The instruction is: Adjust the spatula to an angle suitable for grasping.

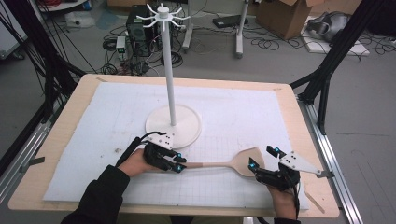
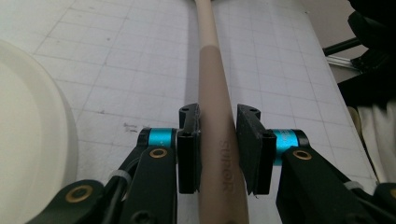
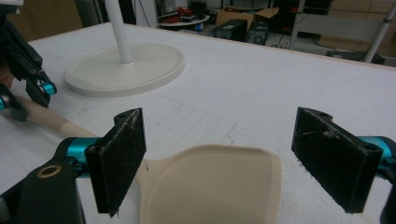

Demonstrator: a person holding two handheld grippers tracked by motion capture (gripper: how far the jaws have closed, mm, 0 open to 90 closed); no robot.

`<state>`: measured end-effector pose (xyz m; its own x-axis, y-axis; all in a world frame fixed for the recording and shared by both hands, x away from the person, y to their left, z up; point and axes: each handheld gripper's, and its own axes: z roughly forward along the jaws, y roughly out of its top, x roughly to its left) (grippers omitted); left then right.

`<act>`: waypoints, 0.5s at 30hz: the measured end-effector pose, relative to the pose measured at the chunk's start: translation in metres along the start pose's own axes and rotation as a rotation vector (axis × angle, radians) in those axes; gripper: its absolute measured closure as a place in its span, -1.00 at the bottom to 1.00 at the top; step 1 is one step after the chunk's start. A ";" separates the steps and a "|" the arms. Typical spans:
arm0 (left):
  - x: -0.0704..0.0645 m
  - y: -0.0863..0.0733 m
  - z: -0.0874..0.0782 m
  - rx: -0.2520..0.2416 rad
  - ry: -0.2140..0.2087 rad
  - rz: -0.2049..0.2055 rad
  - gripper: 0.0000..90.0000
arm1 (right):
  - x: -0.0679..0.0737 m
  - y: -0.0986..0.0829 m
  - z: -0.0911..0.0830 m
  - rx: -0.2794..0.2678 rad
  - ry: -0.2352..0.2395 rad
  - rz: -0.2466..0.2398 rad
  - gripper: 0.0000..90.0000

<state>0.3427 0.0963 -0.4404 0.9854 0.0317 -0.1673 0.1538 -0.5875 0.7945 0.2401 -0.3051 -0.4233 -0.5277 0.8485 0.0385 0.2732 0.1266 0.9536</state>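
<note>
A beige spatula [image 1: 243, 161] lies on the white gridded mat, blade to the right and handle [image 2: 217, 93] pointing left. My left gripper [image 1: 180, 164] is shut on the handle's end; in the left gripper view [image 2: 218, 140] both black pads press the handle. My right gripper [image 1: 264, 157] stands open at the blade's right side. In the right gripper view [image 3: 219, 123] its jaws are spread wide on either side of the blade [image 3: 210, 186], touching nothing.
A white stand with a round base [image 1: 189, 128] and a tall pole [image 1: 170, 79] topped with hooks sits mid-table, just behind my left gripper; its base [image 2: 28, 121] is close on the left. The mat [image 1: 243, 107] covers a wooden table.
</note>
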 end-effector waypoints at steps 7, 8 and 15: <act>-0.009 -0.003 -0.006 -0.035 0.075 -0.069 0.28 | 0.000 -0.003 0.005 0.020 0.049 0.002 -0.66; -0.009 -0.003 -0.006 -0.035 0.075 -0.069 0.15 | 0.000 -0.003 0.006 0.023 0.058 0.005 -0.66; -0.025 -0.016 -0.039 -0.228 0.273 -0.143 -0.48 | 0.004 0.001 0.008 0.002 0.106 -0.036 -0.65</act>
<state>0.3186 0.1364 -0.4261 0.9313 0.3323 -0.1490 0.2733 -0.3674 0.8890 0.2445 -0.2971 -0.4245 -0.6192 0.7845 0.0358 0.2544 0.1573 0.9542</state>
